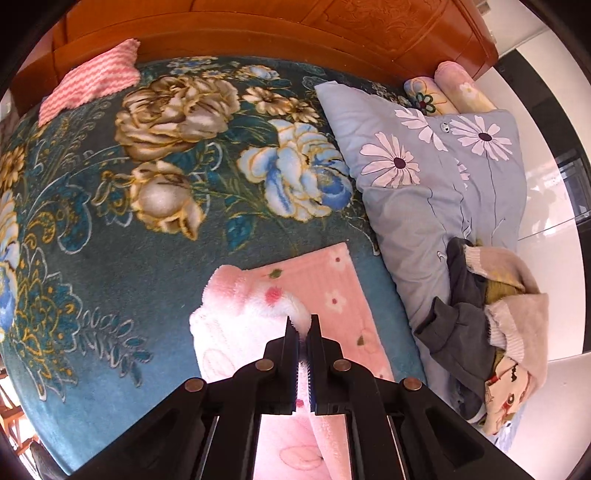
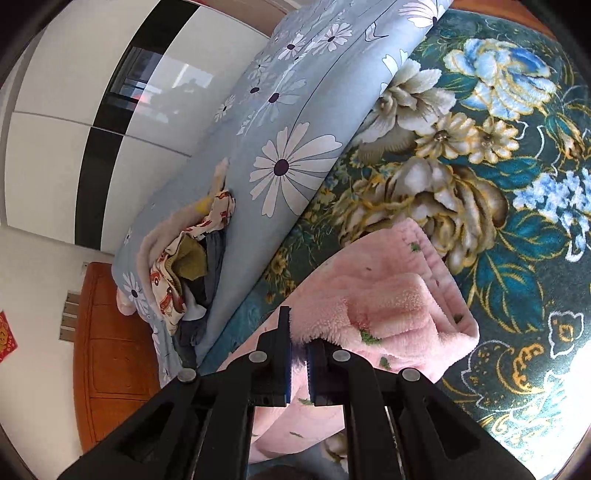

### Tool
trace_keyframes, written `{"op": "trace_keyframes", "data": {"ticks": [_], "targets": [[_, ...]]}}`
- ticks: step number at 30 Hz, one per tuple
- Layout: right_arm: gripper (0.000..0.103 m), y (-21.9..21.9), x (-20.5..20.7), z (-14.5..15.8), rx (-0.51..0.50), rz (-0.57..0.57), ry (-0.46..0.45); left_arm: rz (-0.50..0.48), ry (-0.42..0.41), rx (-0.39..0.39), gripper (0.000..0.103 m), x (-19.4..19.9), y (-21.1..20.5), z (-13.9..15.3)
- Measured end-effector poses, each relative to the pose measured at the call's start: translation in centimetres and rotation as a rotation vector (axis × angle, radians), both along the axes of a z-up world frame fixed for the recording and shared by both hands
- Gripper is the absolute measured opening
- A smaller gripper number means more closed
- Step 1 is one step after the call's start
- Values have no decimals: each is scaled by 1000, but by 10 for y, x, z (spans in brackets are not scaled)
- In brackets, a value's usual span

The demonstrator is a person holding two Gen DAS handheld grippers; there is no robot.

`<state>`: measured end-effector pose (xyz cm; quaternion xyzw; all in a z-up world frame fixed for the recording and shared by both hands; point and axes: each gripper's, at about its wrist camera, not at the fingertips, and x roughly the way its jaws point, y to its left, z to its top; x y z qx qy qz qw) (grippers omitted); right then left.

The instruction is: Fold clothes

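A fluffy pink garment [image 1: 317, 280] with small flowers lies on the teal floral blanket [image 1: 147, 221], partly doubled over on itself. My left gripper [image 1: 303, 328] is shut on a fluffy pink fold of it, the cloth pinched between the jaws. In the right wrist view the same pink garment [image 2: 388, 299] lies folded in layers, and my right gripper [image 2: 299, 332] is shut on its near edge. The part of the garment under both grippers is hidden.
A blue-grey daisy-print quilt [image 1: 424, 192] lies along the bed's right side with a heap of mixed clothes [image 1: 491, 317] on it. A pink-and-white striped cloth [image 1: 92, 79] sits far left by the wooden headboard [image 1: 295, 33]. A white wardrobe [image 2: 92, 110] stands beyond.
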<state>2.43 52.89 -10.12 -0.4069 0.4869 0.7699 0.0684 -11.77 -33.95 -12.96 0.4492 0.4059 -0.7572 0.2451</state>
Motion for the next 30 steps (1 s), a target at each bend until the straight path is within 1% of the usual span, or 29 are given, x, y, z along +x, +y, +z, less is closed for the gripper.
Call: {"op": "trace_keyframes", "data": {"ticks": [3, 5, 8, 9, 11, 12, 13, 14, 16, 17, 18, 19, 20, 21, 22, 23, 24, 25, 27, 29, 30], "targets": [[6, 1, -38, -9, 26, -9, -40, -30, -49, -58, 4, -56, 9, -18], [6, 2, -63, -17, 51, -14, -73, -58, -79, -60, 4, -88, 15, -41], [6, 2, -94, -40, 91, -16, -145, -118, -108, -67, 4, -124, 22, -77], [6, 1, -101, -50, 95, -21, -170, -142, -91, -59, 4, -129, 23, -84], [6, 1, -110, -67, 103, -36, -208, -188, -35, -29, 8, -135, 23, -95], [6, 2, -112, -75, 107, -45, -221, -213, -8, -9, 8, -135, 23, -95], [6, 2, -114, -82, 106, -53, -233, -238, 18, 13, 13, -134, 22, -94], [7, 3, -114, -87, 102, -60, -240, -265, 53, 29, 23, -130, 22, -90], [9, 4, -114, -94, 94, -62, -236, -302, 134, 45, 37, -113, 21, -74], [9, 3, -114, -94, 95, -55, -224, -304, 174, 44, 41, -101, 17, -66], [11, 2, -114, -93, 100, -48, -209, -291, 204, 32, 43, -85, 11, -59], [16, 1, -113, -92, 105, -40, -194, -264, 219, 11, 48, -68, 4, -55], [30, 0, -113, -88, 108, -31, -173, -232, 204, -16, 54, -52, -4, -55], [49, -2, -110, -83, 113, -29, -145, -201, 177, -44, 56, -36, -10, -58], [55, -4, -106, -76, 122, -37, -113, -170, 150, -72, 56, -21, -17, -60], [59, -6, -99, -68, 129, -48, -78, -153, 127, -67, 56, -8, -22, -68], [59, -8, -92, -61, 127, -55, -41, -143, 107, -46, 56, 3, -27, -79], [59, -10, -84, -55, 119, -53, -8, -131, 100, -7, 56, 14, -30, -89], [61, -15, -64, -47, 113, -35, 33, -104, 113, 74, 56, 29, -34, -107], [61, -15, -39, -46, 114, -22, 36, -81, 147, 131, 56, 38, -33, -119], [61, -14, -22, -50, 108, -38, 24, -76, 150, 145, 56, 39, -32, -124]]}}
